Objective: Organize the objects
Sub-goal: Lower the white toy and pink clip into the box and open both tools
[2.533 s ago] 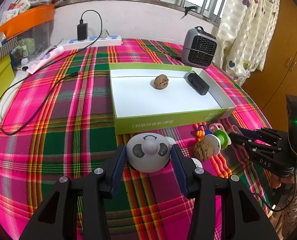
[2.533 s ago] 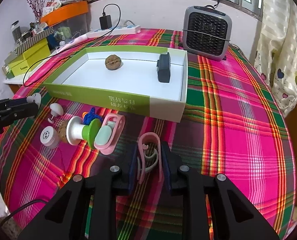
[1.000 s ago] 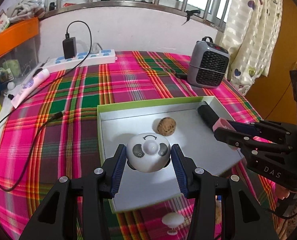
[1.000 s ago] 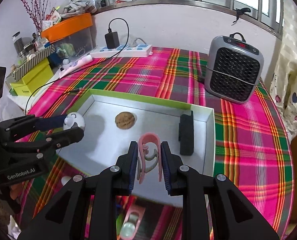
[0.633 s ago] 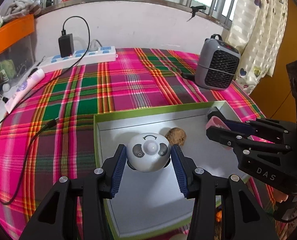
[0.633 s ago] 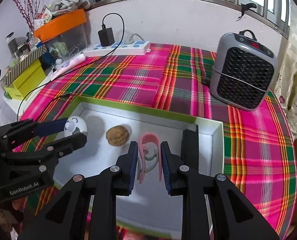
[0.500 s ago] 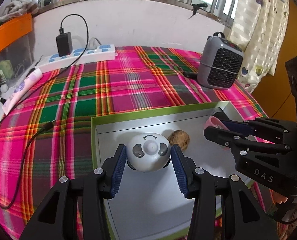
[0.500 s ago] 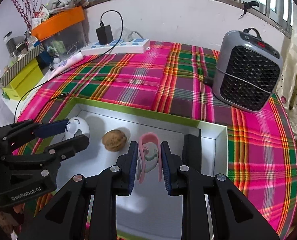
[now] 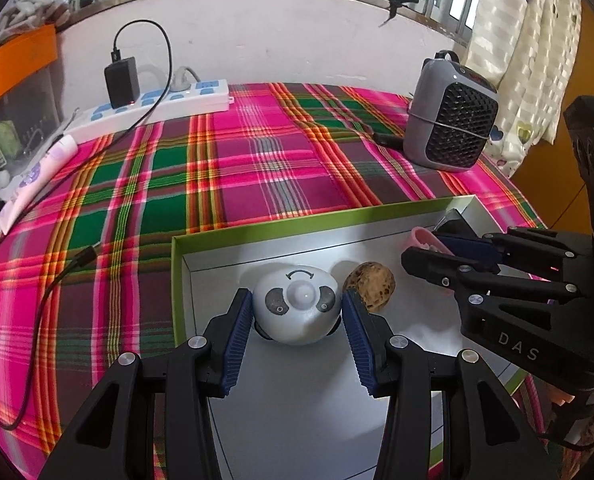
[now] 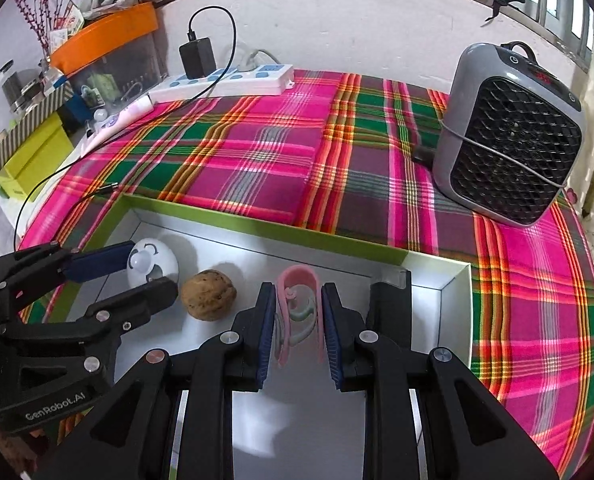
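Note:
My left gripper point(image 9: 297, 312) is shut on a white panda-faced toy point(image 9: 297, 306), held just over the floor of the green-rimmed white box point(image 9: 257, 234). Right beside the toy lies a walnut point(image 9: 371, 286) in the box. My right gripper point(image 10: 299, 312) is shut on a pink clip point(image 10: 299, 280) with a pale green inner piece, also low inside the box point(image 10: 257, 226). In the right wrist view the walnut point(image 10: 209, 295) sits between the two grippers, the left gripper point(image 10: 147, 268) at the left. A black block point(image 10: 389, 300) stands in the box's far right corner.
A grey fan heater point(image 10: 509, 136) stands on the plaid cloth at the back right. A white power strip point(image 9: 153, 106) with a black charger and its cable lies along the back wall. An orange-lidded bin point(image 10: 109, 46) and yellow-green boxes point(image 10: 33, 160) stand at the left.
Both grippers have carried their objects from in front of the box forward over it and lower inside it. The walnut now lies close beside the panda toy. Neither grip has changed.

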`<state>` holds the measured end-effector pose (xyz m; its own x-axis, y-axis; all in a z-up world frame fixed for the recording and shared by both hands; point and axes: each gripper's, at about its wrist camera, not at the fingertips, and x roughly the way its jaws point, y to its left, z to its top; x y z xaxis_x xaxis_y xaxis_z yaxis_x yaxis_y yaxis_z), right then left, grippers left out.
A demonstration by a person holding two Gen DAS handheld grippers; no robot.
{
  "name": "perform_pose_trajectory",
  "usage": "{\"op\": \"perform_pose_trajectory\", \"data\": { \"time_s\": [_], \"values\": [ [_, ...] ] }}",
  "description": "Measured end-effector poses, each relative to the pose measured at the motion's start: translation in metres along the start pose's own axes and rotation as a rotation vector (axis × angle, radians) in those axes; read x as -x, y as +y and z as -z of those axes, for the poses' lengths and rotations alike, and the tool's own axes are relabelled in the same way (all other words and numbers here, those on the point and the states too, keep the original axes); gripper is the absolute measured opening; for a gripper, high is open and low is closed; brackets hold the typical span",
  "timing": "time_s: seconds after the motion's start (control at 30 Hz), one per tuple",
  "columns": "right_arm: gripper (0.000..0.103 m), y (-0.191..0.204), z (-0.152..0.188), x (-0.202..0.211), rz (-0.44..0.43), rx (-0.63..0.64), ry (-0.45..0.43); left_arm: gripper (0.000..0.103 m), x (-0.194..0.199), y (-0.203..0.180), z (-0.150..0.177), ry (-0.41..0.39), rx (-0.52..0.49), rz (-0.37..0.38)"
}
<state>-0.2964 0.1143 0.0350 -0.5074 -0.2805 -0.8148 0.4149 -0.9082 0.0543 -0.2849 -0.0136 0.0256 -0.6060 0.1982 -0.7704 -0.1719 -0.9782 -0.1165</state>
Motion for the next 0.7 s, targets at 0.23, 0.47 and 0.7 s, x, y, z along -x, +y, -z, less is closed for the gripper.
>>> {"op": "perform_pose_trajectory", "data": {
  "time_s": [0.23,0.47,0.7],
  "values": [
    [0.024,-0.001,0.0007,-0.0042,0.0,-0.001,0.005,0.045,-0.0031,-0.0022,-0.0008,-0.003,-0.021,-0.032],
    [0.024,-0.0013,0.0006,-0.0068,-0.004,-0.002,0.009,0.045,-0.0036,-0.0032,-0.0005,-0.003,-0.026,-0.038],
    [0.025,-0.0013,0.0013,-0.0089,0.002,-0.002,0.01,0.045,-0.0039,-0.0036,-0.0004,-0.002,-0.031,-0.045]
  ]
}}
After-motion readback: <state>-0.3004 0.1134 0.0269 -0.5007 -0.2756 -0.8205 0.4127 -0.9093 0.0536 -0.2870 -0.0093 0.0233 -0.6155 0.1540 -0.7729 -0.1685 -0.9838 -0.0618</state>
